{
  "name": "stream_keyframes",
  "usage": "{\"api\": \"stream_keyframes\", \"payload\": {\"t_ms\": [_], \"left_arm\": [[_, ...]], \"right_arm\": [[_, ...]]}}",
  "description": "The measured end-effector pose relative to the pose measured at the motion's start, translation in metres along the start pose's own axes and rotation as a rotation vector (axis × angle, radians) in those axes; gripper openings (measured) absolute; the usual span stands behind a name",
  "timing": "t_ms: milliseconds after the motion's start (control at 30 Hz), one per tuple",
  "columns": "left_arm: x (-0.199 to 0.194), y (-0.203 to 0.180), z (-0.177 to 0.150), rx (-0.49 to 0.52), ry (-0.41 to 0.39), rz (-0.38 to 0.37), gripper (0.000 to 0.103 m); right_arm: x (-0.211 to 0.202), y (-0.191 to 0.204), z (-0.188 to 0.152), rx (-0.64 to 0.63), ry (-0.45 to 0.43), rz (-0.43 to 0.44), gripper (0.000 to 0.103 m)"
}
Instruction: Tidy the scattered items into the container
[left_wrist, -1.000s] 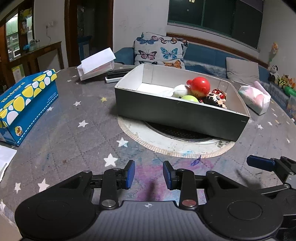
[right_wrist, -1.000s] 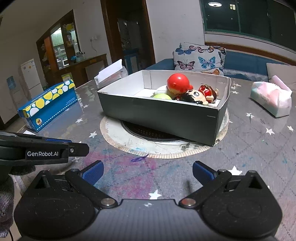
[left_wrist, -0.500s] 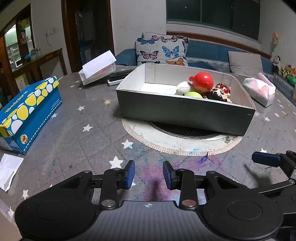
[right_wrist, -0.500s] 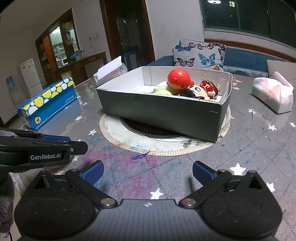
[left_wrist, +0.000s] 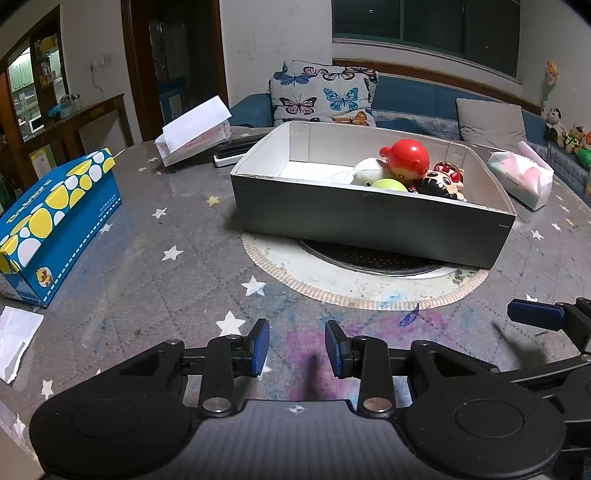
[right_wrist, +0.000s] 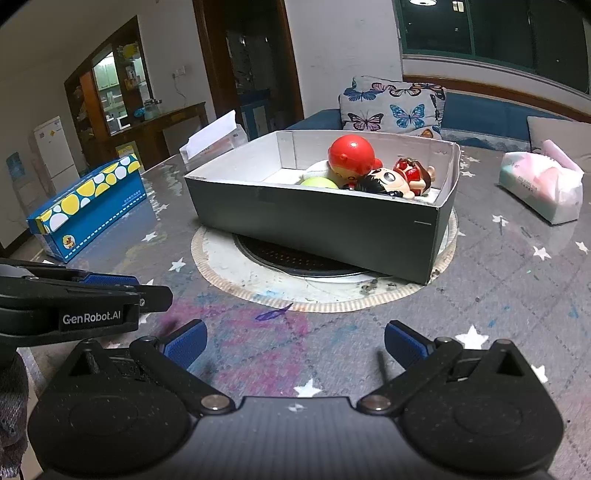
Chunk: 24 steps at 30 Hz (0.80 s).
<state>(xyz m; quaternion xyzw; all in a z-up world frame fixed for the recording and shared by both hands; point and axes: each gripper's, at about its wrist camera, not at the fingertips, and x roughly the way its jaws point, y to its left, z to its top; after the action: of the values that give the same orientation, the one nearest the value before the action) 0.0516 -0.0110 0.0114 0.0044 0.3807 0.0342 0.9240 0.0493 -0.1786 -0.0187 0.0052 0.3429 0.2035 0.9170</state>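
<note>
A grey cardboard box (left_wrist: 369, 225) (right_wrist: 317, 225) stands on a round mat in the table's middle. In it lie a red-capped doll head (left_wrist: 406, 158) (right_wrist: 351, 153), a green ball (left_wrist: 388, 184) (right_wrist: 317, 182), a white soft toy (left_wrist: 367, 171), a black-haired doll (left_wrist: 441, 186) (right_wrist: 388, 181) and a small red figure (right_wrist: 413, 171). My left gripper (left_wrist: 297, 349) is low over the table in front of the box, partly open and empty. My right gripper (right_wrist: 293, 343) is wide open and empty, beside the left one (right_wrist: 110, 295).
A blue tissue box with yellow dots (left_wrist: 51, 218) (right_wrist: 92, 206) stands at the left. A pink-and-white tissue pack (left_wrist: 521, 177) (right_wrist: 543, 188) lies at the right. A white open box (left_wrist: 195, 129) sits behind. A paper scrap (left_wrist: 16, 339) lies at the near left edge.
Both grippers have drawn back a little from the box and risen slightly. Their jaw openings are unchanged and nothing was picked up.
</note>
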Motion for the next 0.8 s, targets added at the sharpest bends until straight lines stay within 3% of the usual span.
{"api": "stream_keyframes", "payload": {"t_ms": [800], "left_arm": [[0.014,0.000,0.009,0.008,0.020,0.000,0.036]], "right_arm": [[0.012,-0.002,0.006,0.010,0.013,-0.018,0.103]]}}
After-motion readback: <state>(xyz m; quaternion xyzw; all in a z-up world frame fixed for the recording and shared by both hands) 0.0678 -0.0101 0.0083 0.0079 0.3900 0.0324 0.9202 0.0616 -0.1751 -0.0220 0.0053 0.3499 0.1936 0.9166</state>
